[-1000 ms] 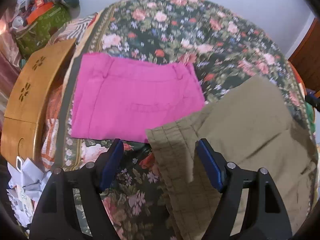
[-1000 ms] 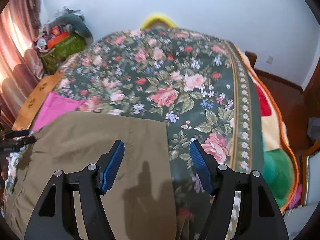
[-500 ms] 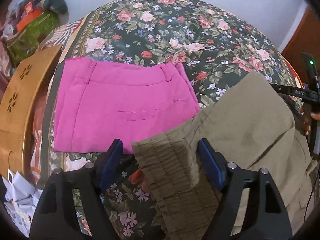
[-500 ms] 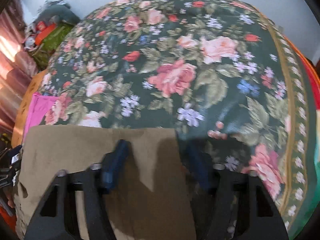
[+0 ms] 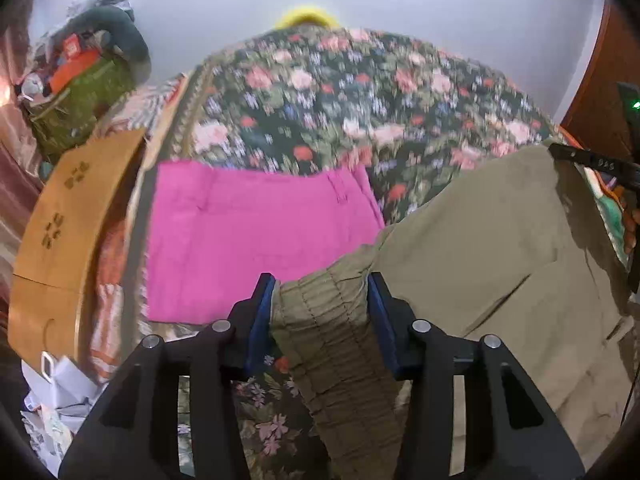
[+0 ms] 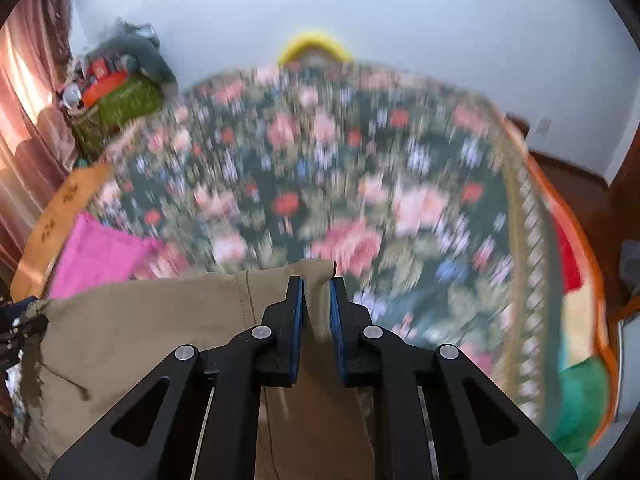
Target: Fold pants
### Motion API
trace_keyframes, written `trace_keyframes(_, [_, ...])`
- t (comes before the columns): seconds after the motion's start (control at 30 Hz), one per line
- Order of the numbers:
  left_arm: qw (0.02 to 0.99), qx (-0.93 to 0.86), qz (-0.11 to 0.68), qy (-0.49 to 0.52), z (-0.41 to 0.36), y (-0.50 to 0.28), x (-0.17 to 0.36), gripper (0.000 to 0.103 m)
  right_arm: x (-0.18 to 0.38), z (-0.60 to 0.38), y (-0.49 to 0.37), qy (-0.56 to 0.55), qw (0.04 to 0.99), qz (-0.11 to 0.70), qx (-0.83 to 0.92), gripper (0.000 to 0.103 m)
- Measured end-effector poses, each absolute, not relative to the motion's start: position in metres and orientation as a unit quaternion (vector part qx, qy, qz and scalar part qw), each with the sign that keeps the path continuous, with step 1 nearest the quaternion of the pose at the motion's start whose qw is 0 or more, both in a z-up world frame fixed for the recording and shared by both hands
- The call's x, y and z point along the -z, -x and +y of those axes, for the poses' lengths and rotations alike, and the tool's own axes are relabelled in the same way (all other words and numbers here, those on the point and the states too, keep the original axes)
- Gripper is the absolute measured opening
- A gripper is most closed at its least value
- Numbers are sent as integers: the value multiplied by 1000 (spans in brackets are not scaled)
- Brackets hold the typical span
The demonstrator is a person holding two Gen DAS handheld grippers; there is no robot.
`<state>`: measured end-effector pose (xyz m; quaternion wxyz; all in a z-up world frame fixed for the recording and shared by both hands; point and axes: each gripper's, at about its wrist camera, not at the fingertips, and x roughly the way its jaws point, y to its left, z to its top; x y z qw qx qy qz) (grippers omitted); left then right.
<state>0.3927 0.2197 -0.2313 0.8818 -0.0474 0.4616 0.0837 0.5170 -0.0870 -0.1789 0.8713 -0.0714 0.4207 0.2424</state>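
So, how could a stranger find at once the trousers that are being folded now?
Start from the floral bedspread that covers the bed. Two garments lie on it: the folded pink pants are flat and untouched, while the khaki pants beside them have a gathered waistband and are clamped by both grippers.

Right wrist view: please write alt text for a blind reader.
The right hand-held gripper is shut on a corner of the khaki pants, above a floral bedspread. Folded pink pants lie at the left.

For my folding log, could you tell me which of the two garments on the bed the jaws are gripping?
The khaki pants, pinched by the left gripper and right gripper; the pink pair lies flat, untouched.
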Motion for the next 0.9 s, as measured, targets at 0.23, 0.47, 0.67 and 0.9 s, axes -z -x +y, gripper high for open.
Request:
trace_keyframes(0.23, [907,-87,409,38,208,-376,160,46,77,-93,-485,43,910,327,-251,11])
trace_keyframes(0.47, [911,-76,403,32,192,-345,137,46,48,-117,-426,55,912,312,-262,11])
trace_keyframes(0.67, [917,-67,393,19,173,-306,131,46,46,-143,-367,54,909,306,-277,11])
trace_keyframes(0.9, [921,-62,384,-20,145,-263,131,46,58,-175,-314,33,903,328,-274,11])
